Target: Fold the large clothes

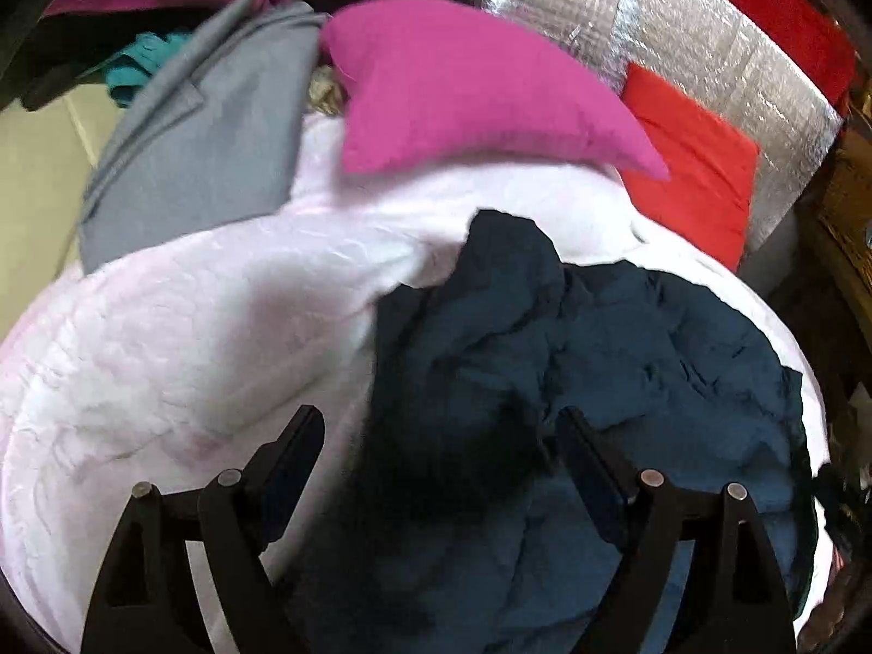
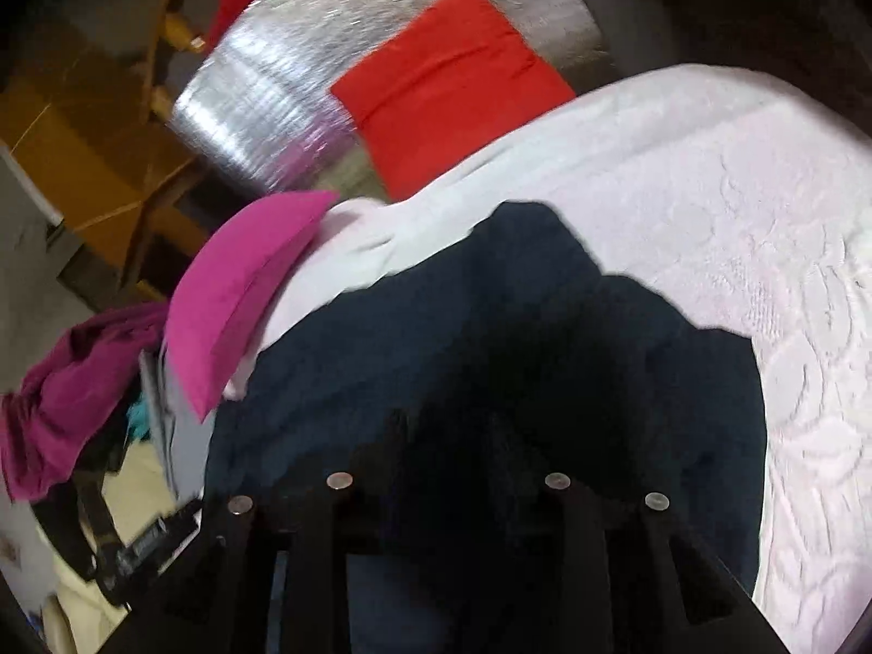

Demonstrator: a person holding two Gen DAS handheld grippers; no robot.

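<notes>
Left gripper [image 1: 436, 436] gapes wide over the soft, limp, rumpled navy garment [image 1: 627, 338] — best pinched at an edge — while I can't tell the right gripper's [image 2: 447, 436] jaws.

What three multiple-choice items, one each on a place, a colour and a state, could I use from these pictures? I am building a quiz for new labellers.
1. Where does the dark blue garment lie?
A. on the white bedspread
B. on the silver mat
C. on the floor

2. What colour is the folded cloth on the silver mat?
A. teal
B. red
C. grey

3. How does the left hand-held gripper stand?
A. shut on the pink pillow
B. shut on the grey cloth
C. open above the dark blue garment

Key: 1 A, the white bedspread shows around the garment's edges. 2 B, the folded square on the foil is bright red. 3 C, the fingers stand wide apart with crumpled blue fabric between them.
</notes>
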